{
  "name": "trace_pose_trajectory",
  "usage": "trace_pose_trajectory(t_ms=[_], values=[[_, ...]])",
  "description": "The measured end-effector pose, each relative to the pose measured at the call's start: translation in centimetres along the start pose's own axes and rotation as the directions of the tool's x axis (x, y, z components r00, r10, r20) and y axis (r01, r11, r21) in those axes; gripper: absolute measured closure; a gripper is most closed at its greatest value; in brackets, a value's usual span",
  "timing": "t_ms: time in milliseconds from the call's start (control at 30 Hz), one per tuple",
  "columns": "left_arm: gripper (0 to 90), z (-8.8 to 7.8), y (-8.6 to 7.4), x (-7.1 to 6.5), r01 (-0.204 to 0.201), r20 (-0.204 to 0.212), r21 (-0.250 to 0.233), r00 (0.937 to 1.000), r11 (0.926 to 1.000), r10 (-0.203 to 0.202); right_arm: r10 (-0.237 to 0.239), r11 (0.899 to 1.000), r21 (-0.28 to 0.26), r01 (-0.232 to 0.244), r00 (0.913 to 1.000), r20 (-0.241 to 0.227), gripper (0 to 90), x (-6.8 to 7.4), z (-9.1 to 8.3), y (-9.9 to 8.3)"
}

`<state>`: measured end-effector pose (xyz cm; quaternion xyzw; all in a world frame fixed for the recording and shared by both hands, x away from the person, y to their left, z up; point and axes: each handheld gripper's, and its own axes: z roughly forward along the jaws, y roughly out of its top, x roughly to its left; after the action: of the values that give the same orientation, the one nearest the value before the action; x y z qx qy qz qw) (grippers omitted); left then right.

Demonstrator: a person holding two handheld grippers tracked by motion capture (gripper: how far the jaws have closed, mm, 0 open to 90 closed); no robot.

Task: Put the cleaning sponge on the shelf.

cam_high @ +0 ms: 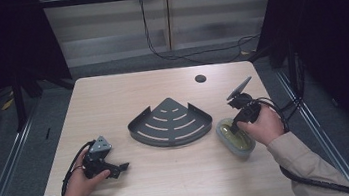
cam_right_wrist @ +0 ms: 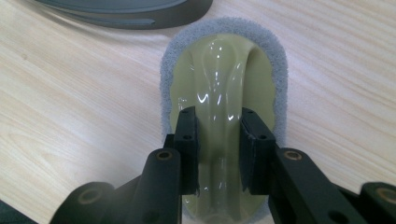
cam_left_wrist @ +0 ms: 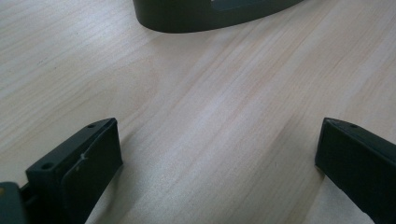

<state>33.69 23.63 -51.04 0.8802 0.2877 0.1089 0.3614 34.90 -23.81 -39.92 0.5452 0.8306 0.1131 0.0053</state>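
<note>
Right gripper [cam_right_wrist: 218, 154] fingers clasp unlabelled scrubber [cam_right_wrist: 224, 93] beside corner rack [cam_high: 170, 122].

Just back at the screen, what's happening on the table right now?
A person works two hand-held grippers at a wooden table. The right gripper has its jaws closed around the raised handle of a yellow-green scrubbing pad, which lies flat beside a dark fan-shaped shelf tray. The left gripper is wide open and holds nothing, near the table's left front, pointing toward the tray.
</note>
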Motion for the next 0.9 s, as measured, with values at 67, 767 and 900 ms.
trace_pose_trajectory(t_ms=[67,767,900], values=[[0.0,0.0,0.0,0.0,0.0,0.0,0.0,1.0,1.0,0.0,-0.004,1.0,0.004,0.004,1.0,0.004,71.7,0.2,-0.3,0.2],[0.0,0.0,0.0,0.0,0.001,-0.002,-0.003,1.0,1.0,-0.001,-0.054,0.998,0.023,0.054,0.9985,-0.012,71.7,0.4,-3.7,2.1],[0.0,0.0,0.0,0.0,0.001,-0.002,-0.003,1.0,1.0,-0.001,-0.062,0.998,0.018,0.062,0.9981,-0.006,71.7,0.5,-4.3,2.6]])
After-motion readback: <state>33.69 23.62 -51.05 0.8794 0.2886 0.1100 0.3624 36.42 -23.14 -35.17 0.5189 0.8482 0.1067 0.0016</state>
